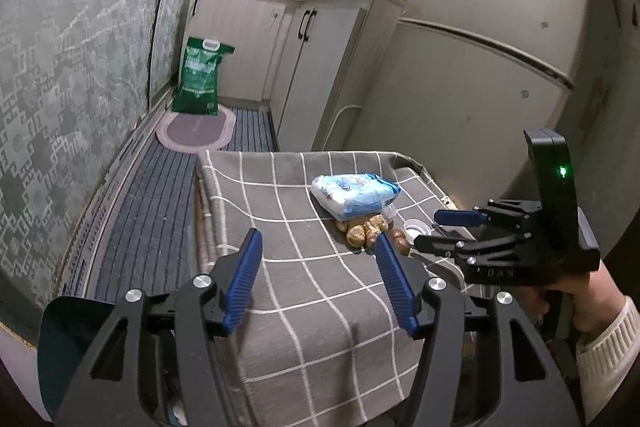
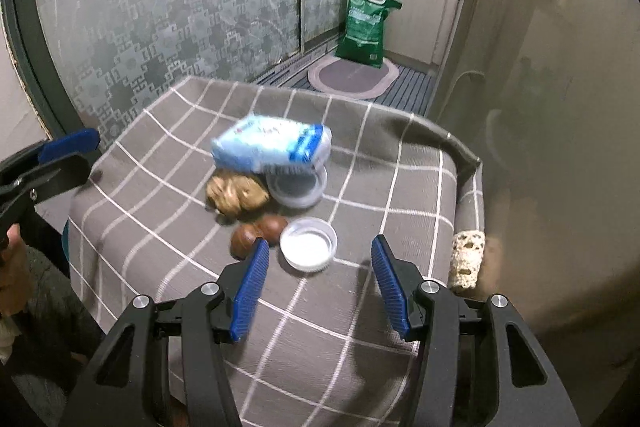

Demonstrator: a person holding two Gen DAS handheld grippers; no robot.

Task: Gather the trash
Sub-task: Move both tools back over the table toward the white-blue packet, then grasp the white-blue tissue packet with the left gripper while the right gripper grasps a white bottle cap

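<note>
Your worktop wears a grey woven cloth with a white grid [image 2: 360, 307], matt and slightly coarse. On it lies a soft, glossy pale-blue plastic tissue pack [image 2: 272, 147], and near it a smooth white plastic bottle cap [image 2: 308, 245] and two polished brown round nuts [image 2: 256, 233]. The wrinkled tan walnuts [image 2: 236, 193] look rough. Your jaws carry ribbed blue pads [image 2: 250, 297] on matt black plastic arms with shiny metal bolts. Far off stands a glossy green plastic sack [image 1: 200, 77].
</note>
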